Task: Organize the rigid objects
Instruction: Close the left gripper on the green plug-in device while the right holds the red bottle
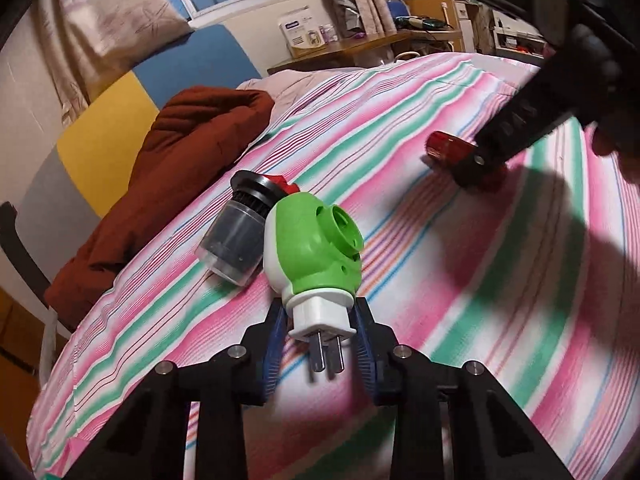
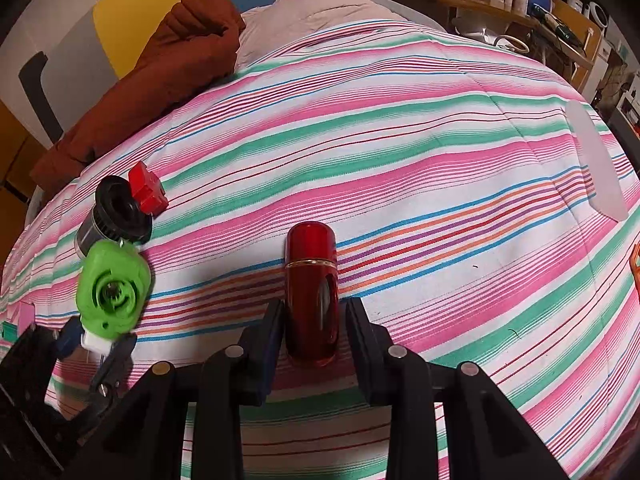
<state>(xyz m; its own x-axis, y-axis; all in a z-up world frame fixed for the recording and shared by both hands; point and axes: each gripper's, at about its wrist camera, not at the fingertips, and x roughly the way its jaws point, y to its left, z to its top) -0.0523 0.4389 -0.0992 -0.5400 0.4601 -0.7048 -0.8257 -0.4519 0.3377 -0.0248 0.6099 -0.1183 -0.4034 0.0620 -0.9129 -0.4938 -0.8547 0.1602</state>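
A green and white plug-in device [image 1: 312, 248] lies on the striped bedspread [image 1: 460, 280], prongs toward the camera. My left gripper [image 1: 320, 318] is shut on its white plug base. Just behind it lies a grey cylinder with a black cap [image 1: 234, 236] and a red piece [image 1: 286, 186]. In the right wrist view, a dark red bottle [image 2: 312, 284] with a gold band sits between the pads of my right gripper [image 2: 314, 322], which is shut on it. That view also shows the green device [image 2: 112, 292] in the left gripper [image 2: 96, 344] at the lower left, and the cylinder [image 2: 114, 212].
A brown quilt [image 2: 160, 64] is bunched at the bed's far left, beside a pale pillow [image 2: 320, 4]. A translucent white flat object [image 2: 596, 164] lies at the right, with an orange thing [image 2: 635, 264] at the frame edge. A cluttered wooden shelf [image 1: 360, 46] stands beyond the bed.
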